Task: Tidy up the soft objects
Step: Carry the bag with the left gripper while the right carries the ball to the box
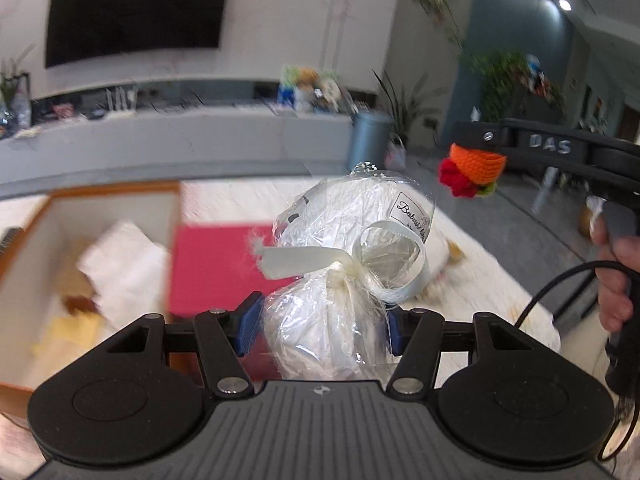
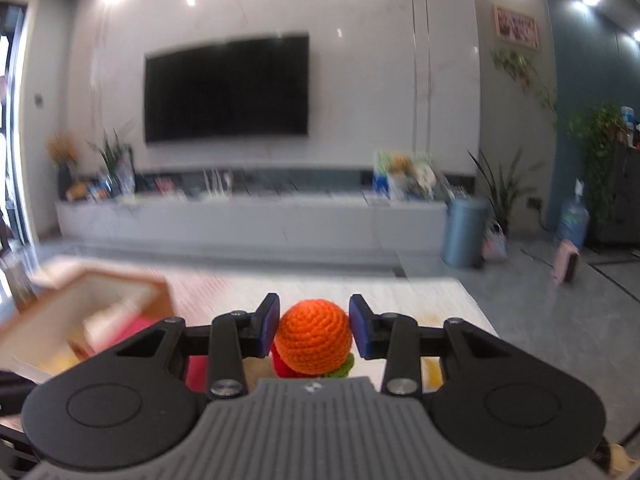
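Observation:
My left gripper [image 1: 322, 330] is shut on a white soft toy wrapped in clear plastic with a cream ribbon bow [image 1: 352, 240], held up above the table. My right gripper [image 2: 314, 326] is shut on an orange crochet toy [image 2: 314, 336] with red and green parts below it. The right gripper also shows in the left wrist view [image 1: 478, 148], holding the crochet toy [image 1: 476, 166] in the air to the right. An open wooden box [image 1: 100, 200] with white cloth and yellow items inside stands at the left; it also shows in the right wrist view [image 2: 96, 288].
A pink mat [image 1: 216, 264] lies on the pale table [image 1: 460, 292] beside the box. Small items lie on the table's right part. Beyond the table are a TV console, a blue bin [image 2: 464, 232] and plants.

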### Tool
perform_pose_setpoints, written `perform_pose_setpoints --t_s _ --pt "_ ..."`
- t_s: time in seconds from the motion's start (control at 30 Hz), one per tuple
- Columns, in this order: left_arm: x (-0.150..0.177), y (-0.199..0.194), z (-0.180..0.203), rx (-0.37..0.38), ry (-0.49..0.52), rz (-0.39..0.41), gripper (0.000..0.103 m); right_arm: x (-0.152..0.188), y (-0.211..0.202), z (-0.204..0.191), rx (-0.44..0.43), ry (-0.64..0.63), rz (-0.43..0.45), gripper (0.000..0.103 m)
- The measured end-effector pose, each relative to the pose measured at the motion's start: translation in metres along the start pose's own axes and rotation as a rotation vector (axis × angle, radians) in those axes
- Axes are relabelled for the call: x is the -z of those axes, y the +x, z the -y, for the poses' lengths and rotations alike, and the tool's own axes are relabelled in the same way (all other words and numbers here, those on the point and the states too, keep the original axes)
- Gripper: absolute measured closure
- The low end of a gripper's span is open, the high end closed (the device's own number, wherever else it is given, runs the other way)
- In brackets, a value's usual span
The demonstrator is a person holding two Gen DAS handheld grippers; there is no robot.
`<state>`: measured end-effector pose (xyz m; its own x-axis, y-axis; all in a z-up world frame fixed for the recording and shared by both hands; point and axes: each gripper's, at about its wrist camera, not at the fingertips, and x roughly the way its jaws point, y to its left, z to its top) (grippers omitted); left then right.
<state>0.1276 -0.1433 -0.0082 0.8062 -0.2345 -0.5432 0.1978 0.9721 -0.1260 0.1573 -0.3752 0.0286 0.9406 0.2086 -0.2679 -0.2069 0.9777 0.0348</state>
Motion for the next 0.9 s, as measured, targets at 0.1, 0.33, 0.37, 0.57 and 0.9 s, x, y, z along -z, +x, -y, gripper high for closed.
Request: perform_pose_setpoints --t_s 0.1,0.33,0.37,0.57,0.9 --pt "-0.011 -0.03 -0.022 -0.025 -0.007 0.068 0.036 -0.026 -0.012 -0.032 -0.01 0.001 0.05 0.065" --pt "-0.025 -0.079 -0.079 -0.091 -0.096 0.163 0.036 -0.069 -0.016 -0.096 -0.126 0.085 0.071 0.065" --pt "-0.025 -0.081 -0.088 -0.09 -0.117 0.161 0.035 -0.07 -0.014 -0.104 -0.142 0.1 0.067 0.065" --pt "-0.013 -0.076 -0.146 -0.095 -0.229 0.147 0.035 -0.051 0.011 -0.17 -0.228 0.08 -0.019 0.065" --pt "0.019 -0.044 -0.189 -0.133 -0.322 0.061 0.036 0.015 0.073 -0.237 -0.247 -0.007 -0.209 0.065"
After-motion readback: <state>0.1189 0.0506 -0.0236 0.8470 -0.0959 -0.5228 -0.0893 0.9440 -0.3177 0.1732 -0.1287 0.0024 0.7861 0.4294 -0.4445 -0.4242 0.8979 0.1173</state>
